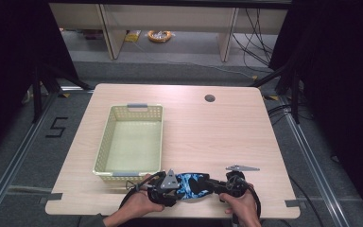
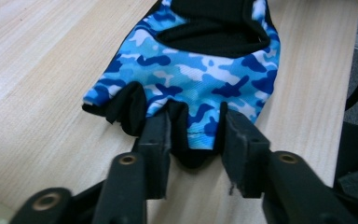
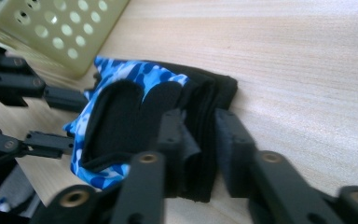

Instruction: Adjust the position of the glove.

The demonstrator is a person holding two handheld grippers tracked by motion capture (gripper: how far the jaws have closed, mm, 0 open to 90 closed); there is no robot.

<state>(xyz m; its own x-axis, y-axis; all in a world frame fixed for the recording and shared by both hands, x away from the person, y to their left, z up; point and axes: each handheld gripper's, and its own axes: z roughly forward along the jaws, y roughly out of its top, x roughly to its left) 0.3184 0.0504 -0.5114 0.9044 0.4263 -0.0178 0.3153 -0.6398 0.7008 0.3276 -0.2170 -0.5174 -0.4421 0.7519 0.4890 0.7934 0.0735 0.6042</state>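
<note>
A blue camouflage glove (image 1: 191, 185) with black trim lies flat near the table's front edge, just right of the basket's near corner. My left gripper (image 1: 177, 187) comes at it from the left. In the left gripper view its jaws (image 2: 196, 121) pinch the glove's (image 2: 200, 70) black finger end, and cloth fills the gap between the pads. My right gripper (image 1: 220, 187) meets the glove from the right. Its jaws (image 3: 198, 116) close on the folded black cuff of the glove (image 3: 121, 121). The left gripper's fingers (image 3: 60, 99) reach the glove's far side.
A pale yellow perforated basket (image 1: 105, 137) stands empty on the table's left half, its near corner (image 3: 51, 28) close to the glove. A round cable hole (image 1: 210, 98) sits at the table's back right. Bare wood lies right of the basket.
</note>
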